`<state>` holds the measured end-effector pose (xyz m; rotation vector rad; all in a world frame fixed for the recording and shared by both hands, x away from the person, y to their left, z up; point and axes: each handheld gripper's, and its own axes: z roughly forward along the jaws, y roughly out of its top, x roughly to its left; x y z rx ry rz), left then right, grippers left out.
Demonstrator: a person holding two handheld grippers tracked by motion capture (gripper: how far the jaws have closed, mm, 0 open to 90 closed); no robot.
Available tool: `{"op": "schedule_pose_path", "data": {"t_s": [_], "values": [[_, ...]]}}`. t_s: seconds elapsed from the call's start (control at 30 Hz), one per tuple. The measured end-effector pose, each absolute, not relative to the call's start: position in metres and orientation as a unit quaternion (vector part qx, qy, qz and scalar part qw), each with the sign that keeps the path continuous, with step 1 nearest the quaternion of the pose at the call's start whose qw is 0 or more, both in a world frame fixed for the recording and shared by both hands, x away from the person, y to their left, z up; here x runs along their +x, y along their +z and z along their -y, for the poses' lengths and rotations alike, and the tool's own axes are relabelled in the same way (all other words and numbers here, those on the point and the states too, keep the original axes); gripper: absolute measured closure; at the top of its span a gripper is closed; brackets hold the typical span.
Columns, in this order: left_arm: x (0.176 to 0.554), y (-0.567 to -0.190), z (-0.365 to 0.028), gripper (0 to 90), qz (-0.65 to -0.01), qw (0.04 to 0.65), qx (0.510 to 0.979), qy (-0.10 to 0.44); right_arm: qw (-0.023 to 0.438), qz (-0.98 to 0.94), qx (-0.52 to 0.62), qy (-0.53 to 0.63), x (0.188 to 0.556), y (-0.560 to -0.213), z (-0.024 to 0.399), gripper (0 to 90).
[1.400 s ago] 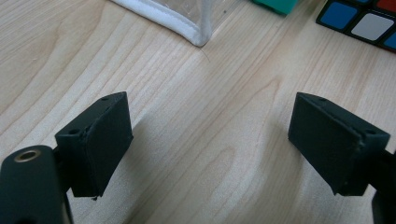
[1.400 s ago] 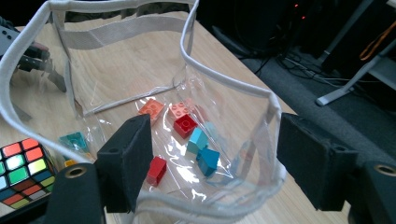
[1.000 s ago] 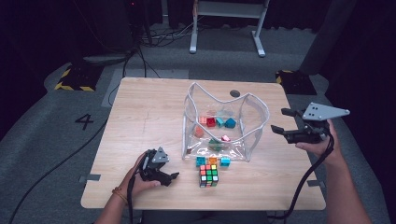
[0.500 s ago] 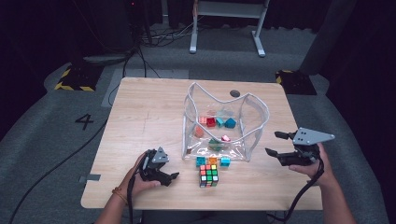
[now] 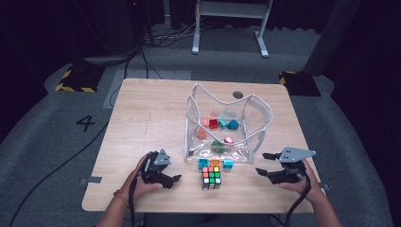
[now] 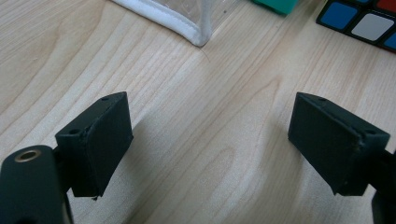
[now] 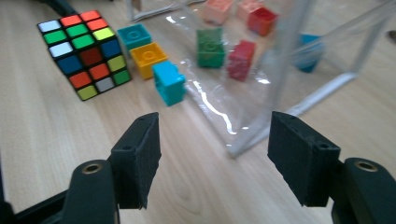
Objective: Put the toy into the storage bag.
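Two grippers rest low at the near edge of the table (image 5: pixel 142 118); the right gripper (image 5: pixel 267 163), held level in a hand that comes in from the near right corner, points left toward the clear pouch (image 5: pixel 227 142); its jaws have just been closing yet stand apart with nothing between them, the pouch's near corner just ahead of its right finger (image 7: pixel 299 156); three bricks, teal (image 7: pixel 134 36), orange (image 7: pixel 148 57) and blue (image 7: pixel 169 82), lie in a row ahead of its left finger, touching the pouch's front edge; the cube (image 5: pixel 211 178) sits square on the wood beyond them, one flat face up, no long axis to speak of; the left gripper (image 5: pixel 176 178), cupped in a hand lying on the table, points right at the cube, jaws spread wide over bare wood, the cube ahead of its right finger, the pouch's corner ahead between the two.
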<state>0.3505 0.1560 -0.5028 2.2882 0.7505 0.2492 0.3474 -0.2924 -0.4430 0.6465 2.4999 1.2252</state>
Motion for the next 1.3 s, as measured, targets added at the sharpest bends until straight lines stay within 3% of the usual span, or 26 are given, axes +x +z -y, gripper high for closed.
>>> {"op": "schedule_pose_path", "data": {"t_s": [0.23, 0.53, 0.9, 1.0, 1.3], "values": [[0.351, -0.503, -0.156, 13.7, -0.29, 0.353, 0.884, 0.097, 0.115, -0.876, 0.202, 0.423, 0.352, -0.467, 0.261, 38.3], [0.351, -0.503, -0.156, 13.7, -0.29, 0.352, 0.885, 0.096, 0.099, -0.88, 0.183, 0.427, 0.365, -0.475, 0.225, 39.8], [0.35, -0.503, -0.156, 13.7, -0.291, 0.354, 0.884, 0.096, 0.114, -0.885, 0.193, 0.408, 0.377, -0.486, 0.194, 43.6], [0.35, -0.503, -0.156, 13.7, -0.29, 0.353, 0.884, 0.096, 0.116, -0.891, 0.187, 0.398, 0.378, -0.488, 0.193, 46.6], [0.351, -0.503, -0.156, 13.7, -0.289, 0.353, 0.885, 0.096, 0.115, -0.893, 0.171, 0.4, 0.372, -0.489, 0.194, 67.8]]}}
